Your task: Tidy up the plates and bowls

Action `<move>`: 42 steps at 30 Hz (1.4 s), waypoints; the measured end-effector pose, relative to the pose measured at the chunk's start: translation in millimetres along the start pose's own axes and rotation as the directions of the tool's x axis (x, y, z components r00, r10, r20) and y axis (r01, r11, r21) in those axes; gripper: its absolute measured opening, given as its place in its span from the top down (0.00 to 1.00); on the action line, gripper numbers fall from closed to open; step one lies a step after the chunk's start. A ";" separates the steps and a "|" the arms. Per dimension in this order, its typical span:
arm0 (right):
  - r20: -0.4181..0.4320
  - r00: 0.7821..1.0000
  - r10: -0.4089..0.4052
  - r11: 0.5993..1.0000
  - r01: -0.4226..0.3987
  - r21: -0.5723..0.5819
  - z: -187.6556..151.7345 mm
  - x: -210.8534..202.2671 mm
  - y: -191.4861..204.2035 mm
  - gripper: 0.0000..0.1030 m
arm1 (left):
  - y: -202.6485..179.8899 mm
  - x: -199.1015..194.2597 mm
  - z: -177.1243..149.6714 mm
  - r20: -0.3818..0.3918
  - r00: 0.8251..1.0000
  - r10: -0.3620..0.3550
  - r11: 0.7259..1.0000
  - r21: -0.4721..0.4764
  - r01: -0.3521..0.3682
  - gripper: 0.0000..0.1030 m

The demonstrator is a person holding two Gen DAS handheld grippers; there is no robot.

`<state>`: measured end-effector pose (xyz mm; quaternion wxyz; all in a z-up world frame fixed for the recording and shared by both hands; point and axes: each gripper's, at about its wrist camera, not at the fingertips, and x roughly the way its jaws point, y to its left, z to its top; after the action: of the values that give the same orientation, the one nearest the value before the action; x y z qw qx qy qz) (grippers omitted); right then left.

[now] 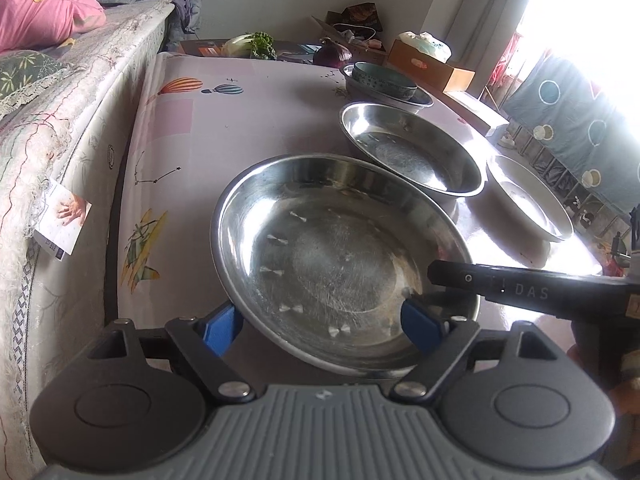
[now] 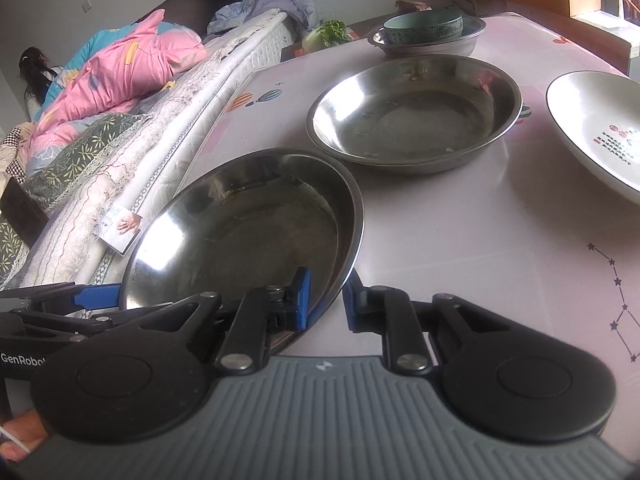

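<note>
Left wrist view: left hand-held gripper (image 1: 322, 326) spread wide around the near steel plate (image 1: 340, 256) on the counter (image 1: 192, 152), pads not touching it (second steel plate (image 1: 412, 148) just behind, white plate (image 1: 528, 200) to its right). Right wrist view: right hand-held gripper (image 2: 326, 300) straddles that near steel plate's (image 2: 244, 228) rim, one pad inside, one outside; whether it clamps I cannot tell.

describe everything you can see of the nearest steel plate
The nearest steel plate is round, shallow and scuffed, its shiny basin empty. It looks tilted, near edge raised off the pink tablecloth. The right gripper straddles its rim, one finger inside; the left gripper is spread wide around its near edge.
</note>
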<state>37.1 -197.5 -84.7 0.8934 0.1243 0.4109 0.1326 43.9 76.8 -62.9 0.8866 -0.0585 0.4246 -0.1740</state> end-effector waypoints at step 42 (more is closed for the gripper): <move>0.048 0.992 0.118 0.978 -0.125 0.168 -8.9 -12.1 -36.3 0.01 | -0.8 17.9 -10.9 0.033 0.999 0.041 0.999 -0.026 -0.040 0.00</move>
<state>27.6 -234.6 -93.9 0.8773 0.2278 0.3954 0.1487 45.6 70.1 -82.7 0.8962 -0.0643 0.4128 -0.1495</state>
